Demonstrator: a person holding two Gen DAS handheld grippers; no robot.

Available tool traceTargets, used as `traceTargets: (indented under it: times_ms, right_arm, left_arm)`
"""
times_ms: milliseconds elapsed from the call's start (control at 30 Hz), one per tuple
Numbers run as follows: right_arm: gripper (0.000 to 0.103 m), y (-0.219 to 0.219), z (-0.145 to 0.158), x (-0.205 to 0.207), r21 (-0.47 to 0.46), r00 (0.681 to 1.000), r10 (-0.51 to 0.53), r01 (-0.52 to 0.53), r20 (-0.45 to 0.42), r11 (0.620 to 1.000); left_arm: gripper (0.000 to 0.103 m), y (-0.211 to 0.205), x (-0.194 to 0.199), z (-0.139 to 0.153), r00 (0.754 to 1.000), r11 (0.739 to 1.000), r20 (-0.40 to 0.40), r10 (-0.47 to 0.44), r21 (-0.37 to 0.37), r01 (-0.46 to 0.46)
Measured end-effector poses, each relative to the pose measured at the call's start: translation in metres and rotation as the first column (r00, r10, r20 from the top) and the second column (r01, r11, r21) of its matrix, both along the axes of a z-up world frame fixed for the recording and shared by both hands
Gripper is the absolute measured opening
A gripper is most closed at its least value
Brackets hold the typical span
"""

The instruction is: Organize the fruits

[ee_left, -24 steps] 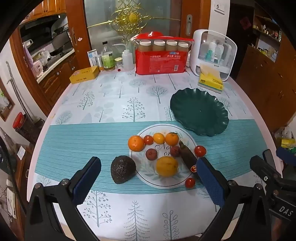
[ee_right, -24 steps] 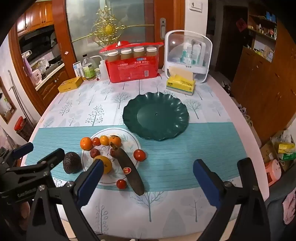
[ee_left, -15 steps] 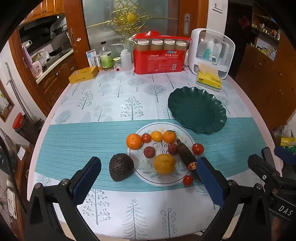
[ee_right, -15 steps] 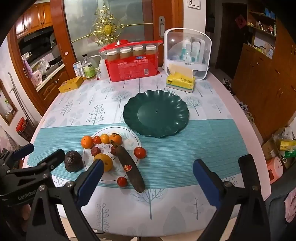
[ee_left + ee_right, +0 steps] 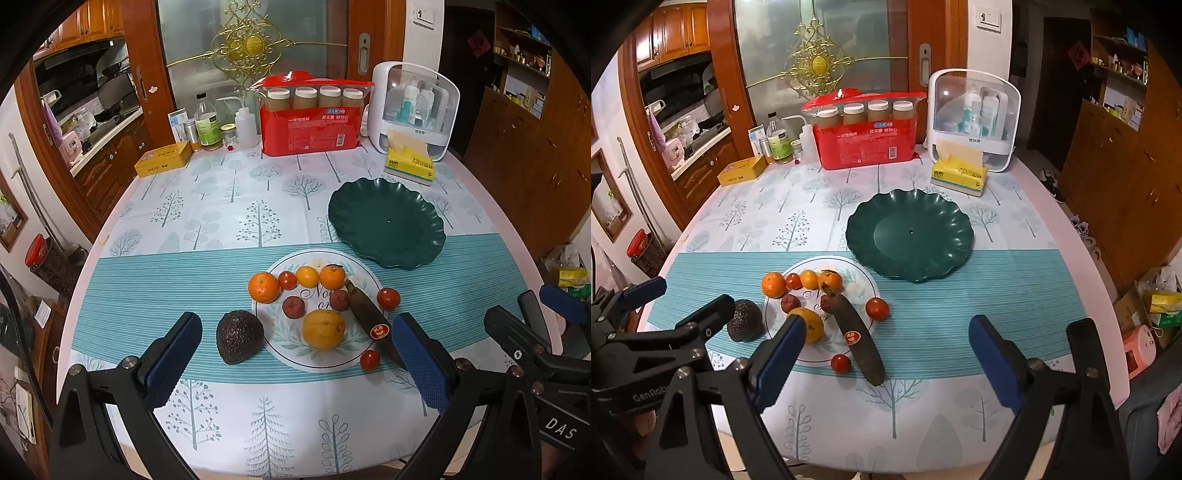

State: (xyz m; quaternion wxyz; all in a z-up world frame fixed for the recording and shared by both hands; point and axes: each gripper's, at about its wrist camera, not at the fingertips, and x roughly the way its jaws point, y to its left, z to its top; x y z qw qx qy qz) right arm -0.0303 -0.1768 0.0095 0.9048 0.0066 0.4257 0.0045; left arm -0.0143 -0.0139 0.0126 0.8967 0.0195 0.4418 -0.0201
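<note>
Fruit sits mid-table near the front edge: round oranges (image 5: 263, 287) and a blackened banana (image 5: 857, 336) on a white printed plate (image 5: 291, 352), beside it a pebbly avocado (image 5: 239, 336). Behind, scalloped green dish (image 5: 910, 234). Left gripper (image 5: 295, 360) and right gripper (image 5: 886, 354) hover spread, holding nothing.

Oranges (image 5: 263, 287), a dark overripe banana (image 5: 858, 338) and a bumpy dark avocado (image 5: 239, 336) cluster around the white floral plate (image 5: 295, 350); the scalloped green plate (image 5: 910, 234) sits empty.

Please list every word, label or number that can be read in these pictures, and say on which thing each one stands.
"DAS": on the right gripper body, seen from the left wrist.
"GenRob", cut off: on the left gripper body.
"No" and "o", partly covered: on the white plate.
Red package, yellow tissue pack, banana sticker: print too small to read.
</note>
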Motion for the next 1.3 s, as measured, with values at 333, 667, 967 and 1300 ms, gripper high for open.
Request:
traceTargets:
  times_ms: [333,667,967,1300]
  right_arm:
    - [0.09,-0.001,-0.001,-0.003,0.015,1.0,0.01,-0.01,-0.005,1.0]
    - [0.09,-0.001,-0.004,-0.005,0.02,1.0,0.01,-0.01,-0.016,1.0]
    - [0.091,-0.001,-0.008,-0.005,0.018,0.999,0.022,-0.022,-0.026,1.0]
    - [0.091,-0.004,-0.007,0.003,0.013,0.998,0.047,-0.047,-0.029,0.999]
  left_arm:
    - [0.102,0.001,-0.003,-0.001,1.0,1.0,-0.004,0.003,-0.007,-0.003]
    - [0.102,0.003,-0.012,-0.001,1.0,1.0,-0.001,0.022,-0.012,-0.022]
    - [0.102,0.003,-0.013,-0.004,0.999,0.999,-0.011,0.042,-0.001,-0.042]
    - [0.102,-0.003,-0.01,0.0,0.997,0.997,-0.004,0.072,0.032,-0.072]
